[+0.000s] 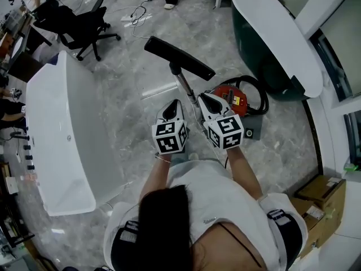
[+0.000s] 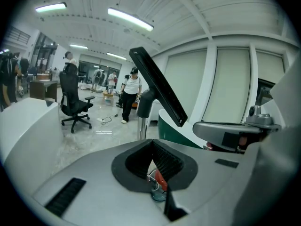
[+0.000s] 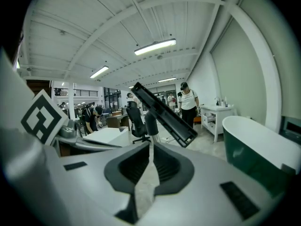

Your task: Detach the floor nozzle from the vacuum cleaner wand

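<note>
The black floor nozzle [image 1: 179,57] is lifted off the floor on the end of the chrome wand [image 1: 186,90]. The wand slopes down between my two grippers, and its lower end is hidden there. The left gripper [image 1: 174,105] is shut just left of the wand, and the right gripper [image 1: 206,98] is shut just right of it. I cannot tell whether either one touches the wand. In the left gripper view the nozzle [image 2: 157,86] and wand [image 2: 143,125] stand just beyond the shut jaws [image 2: 153,161]. The right gripper view shows the nozzle [image 3: 162,113] above its shut jaws [image 3: 149,149].
The red vacuum cleaner [image 1: 232,97] with its black hose [image 1: 258,92] lies on the marble floor to the right. A white bathtub [image 1: 56,134] stands left and a green one [image 1: 271,55] back right. An office chair [image 1: 79,27], cardboard boxes [image 1: 324,195] and standing people [image 2: 131,95] are around.
</note>
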Available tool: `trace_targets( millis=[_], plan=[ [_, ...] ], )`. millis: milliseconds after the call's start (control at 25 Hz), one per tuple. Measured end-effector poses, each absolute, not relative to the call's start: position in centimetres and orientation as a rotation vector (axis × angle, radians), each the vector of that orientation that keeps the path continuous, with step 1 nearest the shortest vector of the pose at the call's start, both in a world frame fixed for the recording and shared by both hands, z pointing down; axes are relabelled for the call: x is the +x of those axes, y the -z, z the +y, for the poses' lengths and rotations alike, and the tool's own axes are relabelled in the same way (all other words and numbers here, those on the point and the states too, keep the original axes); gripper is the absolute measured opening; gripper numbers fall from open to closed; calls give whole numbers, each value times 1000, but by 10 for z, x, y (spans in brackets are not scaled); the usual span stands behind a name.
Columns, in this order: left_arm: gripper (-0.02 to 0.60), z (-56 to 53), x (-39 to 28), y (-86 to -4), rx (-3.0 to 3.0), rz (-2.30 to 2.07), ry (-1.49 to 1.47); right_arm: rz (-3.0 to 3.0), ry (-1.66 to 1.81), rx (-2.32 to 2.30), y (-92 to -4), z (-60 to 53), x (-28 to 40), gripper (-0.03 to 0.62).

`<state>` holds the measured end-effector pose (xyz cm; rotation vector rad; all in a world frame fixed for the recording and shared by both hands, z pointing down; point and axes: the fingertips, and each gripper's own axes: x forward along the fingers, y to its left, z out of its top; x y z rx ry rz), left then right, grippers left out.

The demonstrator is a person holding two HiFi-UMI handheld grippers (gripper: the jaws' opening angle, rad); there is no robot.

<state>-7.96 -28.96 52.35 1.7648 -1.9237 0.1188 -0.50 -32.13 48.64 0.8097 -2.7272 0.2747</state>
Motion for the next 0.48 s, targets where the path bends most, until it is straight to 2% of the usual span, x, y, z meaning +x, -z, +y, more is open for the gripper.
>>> trace_targets(
  millis=[480],
  plan=[
    [3,-318,-87,-530,1764,-1898,-133,-2764,-124,863,-454,-354,-16,31]
  ],
)
